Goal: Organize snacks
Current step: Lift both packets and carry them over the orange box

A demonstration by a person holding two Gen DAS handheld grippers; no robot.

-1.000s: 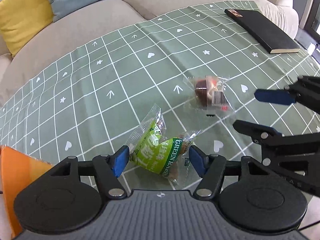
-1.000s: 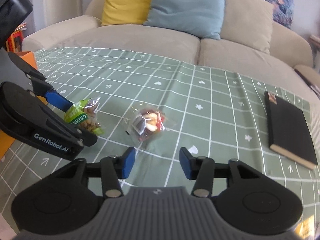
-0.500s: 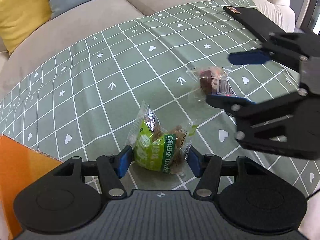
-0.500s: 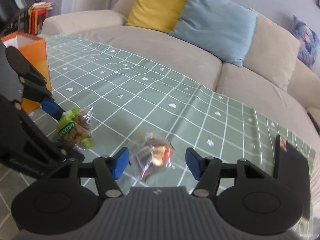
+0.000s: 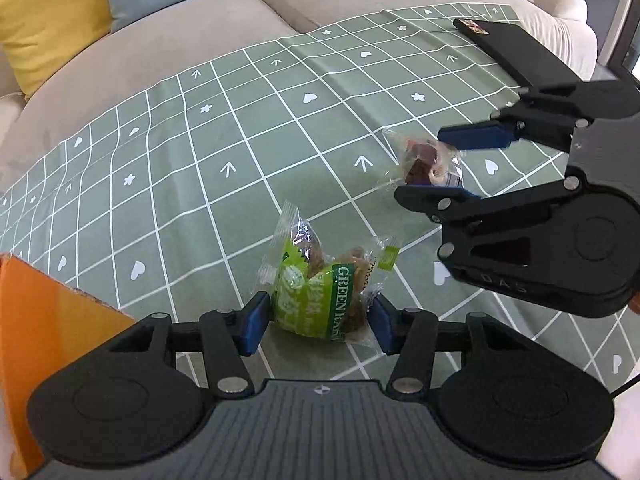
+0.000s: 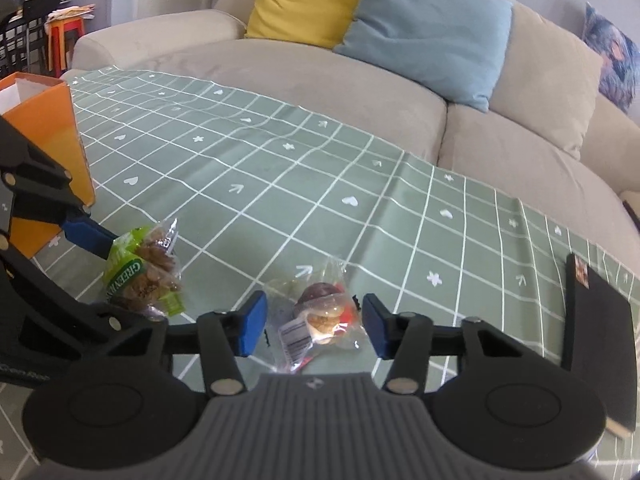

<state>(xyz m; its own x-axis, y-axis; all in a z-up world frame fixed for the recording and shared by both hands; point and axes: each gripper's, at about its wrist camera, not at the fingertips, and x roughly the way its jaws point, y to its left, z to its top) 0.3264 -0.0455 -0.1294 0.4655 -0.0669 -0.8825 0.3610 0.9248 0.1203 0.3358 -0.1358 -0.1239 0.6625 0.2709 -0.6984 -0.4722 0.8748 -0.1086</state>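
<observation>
Snacks, two in number, lie on the green checked tablecloth (image 5: pixel 248 128) spread over the sofa seat: a green snack packet (image 5: pixel 320 292) nearer the orange box (image 6: pixel 48 128), and a clear snack packet (image 6: pixel 320 320) holding a dark and a pale piece, just beside it towards the black book (image 6: pixel 600 340). Both look light and soft; their crinkled film should be slippery and yield under pressure, and the contents may crumble, so the bulging middle of each is judged the better place to hold than the flat sealed ends. Left gripper (image 5: pixel 316 322): jaws have just been closing and now straddle the green packet at its waist, the pads at or against the wrapper; whether they press firmly cannot be told. Right gripper (image 6: pixel 314 328): jaws have likewise just been closing about the clear packet, which lies between them, a narrow gap showing at each pad, so it is not yet clamped.
</observation>
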